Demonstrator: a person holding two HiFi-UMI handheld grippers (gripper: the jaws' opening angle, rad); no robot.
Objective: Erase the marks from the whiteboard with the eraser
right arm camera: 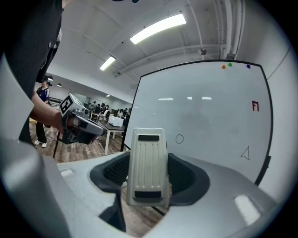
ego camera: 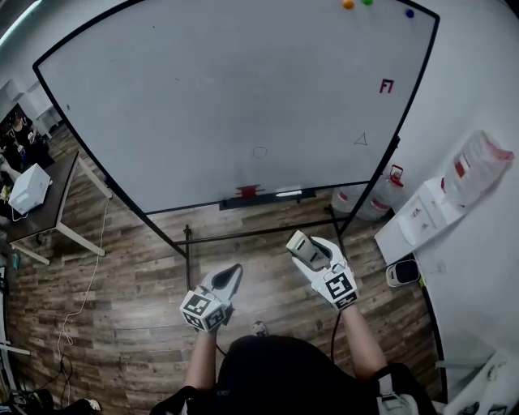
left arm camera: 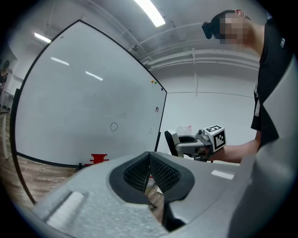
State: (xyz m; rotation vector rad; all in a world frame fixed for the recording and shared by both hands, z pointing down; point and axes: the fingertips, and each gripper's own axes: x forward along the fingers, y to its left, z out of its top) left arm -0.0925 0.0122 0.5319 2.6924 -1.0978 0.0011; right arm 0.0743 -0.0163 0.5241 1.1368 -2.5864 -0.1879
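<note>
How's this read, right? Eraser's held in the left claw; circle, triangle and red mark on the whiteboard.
Not quite. The eraser is held in the right claw, as the right gripper view shows. The left claw is shut with nothing in it. The rest stands: the circle, triangle and red mark are on the whiteboard.

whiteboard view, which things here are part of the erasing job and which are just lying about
Job: whiteboard; eraser held in the right gripper; circle, triangle, red mark.
Lying about: magnets; red object on the tray; water jugs; desk; left gripper, shut, empty.
</note>
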